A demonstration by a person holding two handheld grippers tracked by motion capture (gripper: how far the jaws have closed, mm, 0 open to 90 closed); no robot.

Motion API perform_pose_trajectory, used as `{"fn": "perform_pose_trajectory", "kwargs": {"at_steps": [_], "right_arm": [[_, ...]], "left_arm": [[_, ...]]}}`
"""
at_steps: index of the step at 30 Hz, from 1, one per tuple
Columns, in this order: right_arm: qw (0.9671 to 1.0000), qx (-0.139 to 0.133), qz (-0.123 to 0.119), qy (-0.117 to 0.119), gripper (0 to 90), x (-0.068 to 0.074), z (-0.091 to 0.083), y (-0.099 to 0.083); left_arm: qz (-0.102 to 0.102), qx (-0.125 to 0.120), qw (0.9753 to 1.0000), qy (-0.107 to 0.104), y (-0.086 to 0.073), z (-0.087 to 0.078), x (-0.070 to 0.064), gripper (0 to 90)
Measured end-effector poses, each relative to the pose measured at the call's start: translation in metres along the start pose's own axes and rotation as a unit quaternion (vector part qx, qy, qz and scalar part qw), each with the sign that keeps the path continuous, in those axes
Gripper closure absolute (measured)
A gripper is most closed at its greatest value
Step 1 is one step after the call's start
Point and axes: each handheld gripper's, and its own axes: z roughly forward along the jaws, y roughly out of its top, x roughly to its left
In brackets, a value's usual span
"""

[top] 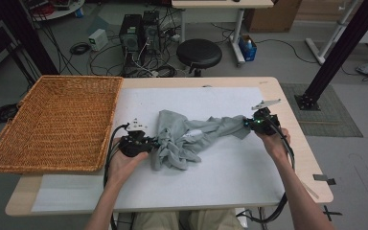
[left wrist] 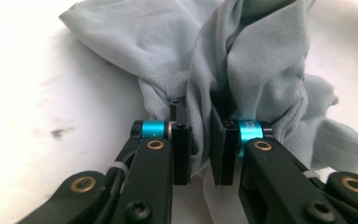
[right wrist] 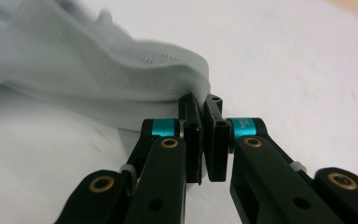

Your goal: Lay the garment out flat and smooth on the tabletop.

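A crumpled grey cloth garment (top: 187, 136) lies across the middle of the white sheet on the table. My left gripper (top: 149, 143) holds its left, bunched end; in the left gripper view a thick fold of the grey cloth (left wrist: 242, 70) is pinched between the jaws of my left gripper (left wrist: 201, 154). My right gripper (top: 249, 123) is at the cloth's right end. In the right gripper view the jaws of my right gripper (right wrist: 204, 135) are nearly together on the edge of the grey cloth (right wrist: 98, 70). The cloth is stretched loosely between both grippers.
A large wicker basket (top: 52, 122) sits on the table's left side, close to my left hand. The white sheet (top: 230, 167) has bare room in front of the cloth. A black stool (top: 199, 53) and computer towers stand beyond the far table edge.
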Motion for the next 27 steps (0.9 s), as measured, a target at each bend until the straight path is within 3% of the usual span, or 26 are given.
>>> {"fn": "perform_pose_trajectory", "kwargs": {"at_steps": [1,3,4,5,6,7,9,11,12,15,17,18,19,21,23,25,26,27], "right_arm": [[0.9999,0.01,-0.001,0.01,87.4,-0.002,0.002,-0.005],[0.9997,0.021,-0.007,0.009,74.5,0.0,0.002,-0.01],[0.9999,0.01,0.001,0.002,63.5,0.003,-0.002,-0.01],[0.9999,-0.004,0.016,0.004,60.0,0.004,-0.007,-0.009],[0.9987,-0.041,0.022,0.019,55.5,0.011,-0.019,-0.002],[0.9987,-0.041,0.022,0.019,55.5,0.011,-0.019,-0.002],[0.9967,-0.078,0.013,0.017,52.9,0.023,-0.029,0.006],[0.9955,-0.086,-0.004,0.039,49.4,0.043,-0.027,0.018],[0.9955,-0.086,-0.004,0.039,49.4,0.043,-0.027,0.018],[0.9961,-0.055,-0.012,0.068,46.1,0.061,-0.003,0.024],[0.9957,-0.029,-0.002,0.088,51.6,0.065,0.012,0.022],[0.9946,-0.017,-0.001,0.102,62.0,0.068,0.019,0.02],[0.9937,-0.01,-0.015,0.11,71.9,0.071,0.023,0.017],[0.9937,0.0,-0.056,0.098,85.2,0.08,0.024,0.009],[0.9937,-0.003,-0.057,0.096,86.6,0.08,0.023,0.006],[0.9941,-0.008,-0.062,0.089,87.2,0.077,0.018,0.0],[0.9948,-0.011,-0.059,0.082,87.4,0.075,0.016,-0.003],[0.9952,-0.016,-0.057,0.077,87.4,0.071,0.013,-0.006]], "left_arm": [[0.005,0.008,1.0,-0.002,0.0,0.002,-0.002,80.1],[0.009,0.011,0.9998,0.014,0.004,0.001,-0.003,71.2],[0.002,0.001,0.9998,0.017,0.008,-0.001,-0.002,65.3],[-0.005,-0.011,0.9998,0.016,0.014,-0.005,0.0,60.1],[-0.013,-0.038,0.9989,0.027,0.028,-0.012,0.003,54.6],[-0.013,-0.038,0.9989,0.027,0.028,-0.012,0.003,52.4],[-0.01,-0.054,0.9979,0.035,0.044,-0.014,0.006,51.1],[-0.009,-0.056,0.9977,0.037,0.059,-0.006,0.01,48.0],[-0.012,-0.049,0.9982,0.033,0.064,0.002,0.012,48.0],[-0.005,-0.015,0.9995,0.027,0.074,0.033,0.013,46.7],[0.007,0.013,0.9996,0.023,0.073,0.055,0.008,46.6],[0.014,0.029,0.999,0.031,0.071,0.065,0.007,46.5],[0.018,0.047,0.9977,0.047,0.068,0.075,0.006,46.5],[0.011,0.063,0.9968,0.048,0.064,0.084,0.007,47.2],[0.013,0.076,0.996,0.044,0.061,0.089,0.009,49.9],[0.025,0.091,0.995,0.033,0.059,0.092,0.009,61.9],[0.035,0.094,0.9942,0.039,0.059,0.091,0.008,69.3],[0.034,0.088,0.9948,0.038,0.059,0.089,0.009,76.7]]}}
